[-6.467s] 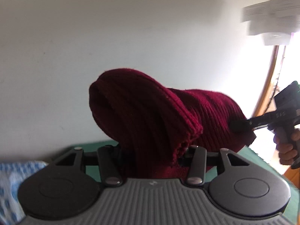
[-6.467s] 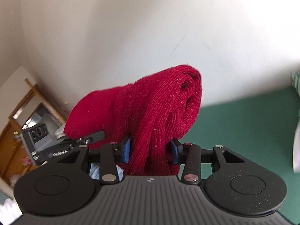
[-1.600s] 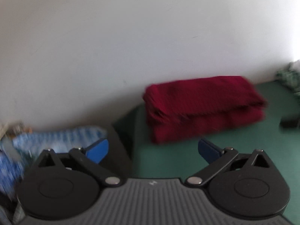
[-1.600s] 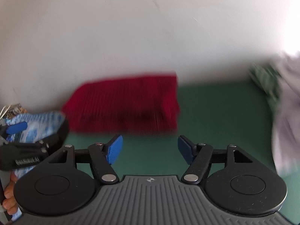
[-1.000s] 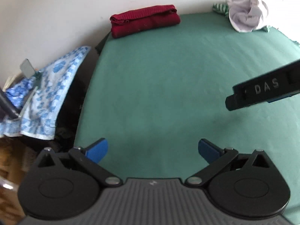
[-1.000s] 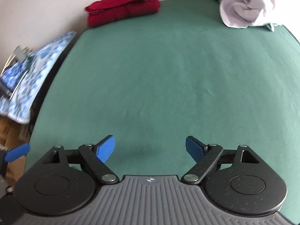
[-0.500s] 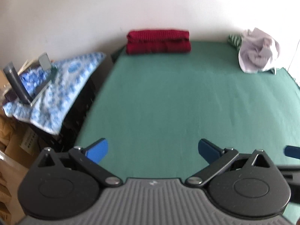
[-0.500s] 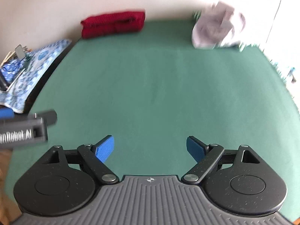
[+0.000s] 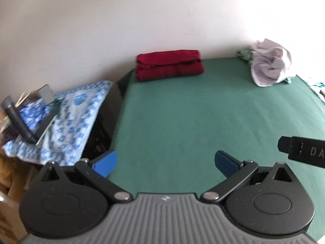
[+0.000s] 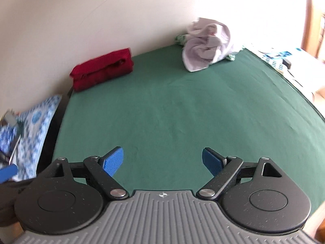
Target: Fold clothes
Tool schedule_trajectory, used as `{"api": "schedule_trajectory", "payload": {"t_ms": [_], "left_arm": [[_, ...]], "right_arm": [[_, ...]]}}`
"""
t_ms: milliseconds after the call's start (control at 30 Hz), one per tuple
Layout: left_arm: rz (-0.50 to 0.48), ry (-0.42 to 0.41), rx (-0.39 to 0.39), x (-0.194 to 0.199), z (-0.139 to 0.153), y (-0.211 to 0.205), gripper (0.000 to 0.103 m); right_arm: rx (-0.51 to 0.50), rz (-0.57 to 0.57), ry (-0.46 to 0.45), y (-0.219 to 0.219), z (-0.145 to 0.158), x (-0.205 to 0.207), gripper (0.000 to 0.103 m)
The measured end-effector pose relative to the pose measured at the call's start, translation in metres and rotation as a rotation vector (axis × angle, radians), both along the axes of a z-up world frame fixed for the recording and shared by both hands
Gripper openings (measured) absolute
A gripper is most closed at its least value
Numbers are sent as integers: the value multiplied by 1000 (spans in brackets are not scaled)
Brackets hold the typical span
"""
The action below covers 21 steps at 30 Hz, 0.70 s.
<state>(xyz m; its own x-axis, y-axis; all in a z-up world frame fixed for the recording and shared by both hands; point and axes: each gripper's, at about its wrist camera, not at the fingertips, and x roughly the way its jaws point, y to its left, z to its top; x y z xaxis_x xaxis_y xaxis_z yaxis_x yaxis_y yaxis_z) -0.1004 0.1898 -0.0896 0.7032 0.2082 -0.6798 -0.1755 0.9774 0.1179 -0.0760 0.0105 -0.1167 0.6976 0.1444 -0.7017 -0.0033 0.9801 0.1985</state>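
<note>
A folded dark red knit garment [image 9: 169, 64] [image 10: 102, 69] lies at the far left corner of the green table [image 9: 203, 122] [image 10: 172, 111], against the white wall. A crumpled pale lilac garment [image 9: 270, 68] [image 10: 207, 44] sits in a heap at the far right, with a green patterned cloth [image 9: 244, 53] [image 10: 180, 38] behind it. My left gripper [image 9: 165, 161] hangs open over the table's near edge, holding nothing. My right gripper [image 10: 162, 160] is open too, over the near middle, far from both garments. The right gripper's body [image 9: 302, 151] shows at the right edge of the left wrist view.
A blue-and-white patterned cloth [image 9: 67, 118] [image 10: 30, 126] covers a dark piece of furniture left of the table, with a grey device [image 9: 17, 120] and other items on it. More cloths and objects [image 10: 278, 59] lie off the table's right edge. A white wall backs the table.
Both grippers let go of the red garment, now folded by the wall, and drew back to the near side. In the last half second the right view swung towards the pale heap.
</note>
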Motion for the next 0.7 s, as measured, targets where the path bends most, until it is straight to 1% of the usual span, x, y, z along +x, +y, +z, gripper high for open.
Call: {"api": "schedule_trajectory", "payload": {"t_ms": [167,233,267,333,400,467,600,700], "left_arm": [[-150,32,-8,-1,-5,-14,103],[-177,42,8,-1,-8,-18,103],[-179,40,6,-2,-9,-19,103],[-162,32,-15,0,-9,-17,103],[-123,36,-42,5,-9,-12,103],[-82,44,-60,9,-9,-10,103],[7,31,-24,14,-10,-9,103],[56,41,-29,17,-12,-4,103]], "right_arm": [[7,-136,-15,-14,0,-20,88],[15,-175,-21,-19,-2,-23,88],[4,-177,-17,-19,-4,-22,88],[-37,-148,-21,-15,-6,-18,88],[-77,-110,-35,-8,-9,-13,88],[-96,-70,-37,-4,-9,-6,87],[-94,4,-52,2,-9,6,88],[-91,64,-51,8,-10,15,88]]}}
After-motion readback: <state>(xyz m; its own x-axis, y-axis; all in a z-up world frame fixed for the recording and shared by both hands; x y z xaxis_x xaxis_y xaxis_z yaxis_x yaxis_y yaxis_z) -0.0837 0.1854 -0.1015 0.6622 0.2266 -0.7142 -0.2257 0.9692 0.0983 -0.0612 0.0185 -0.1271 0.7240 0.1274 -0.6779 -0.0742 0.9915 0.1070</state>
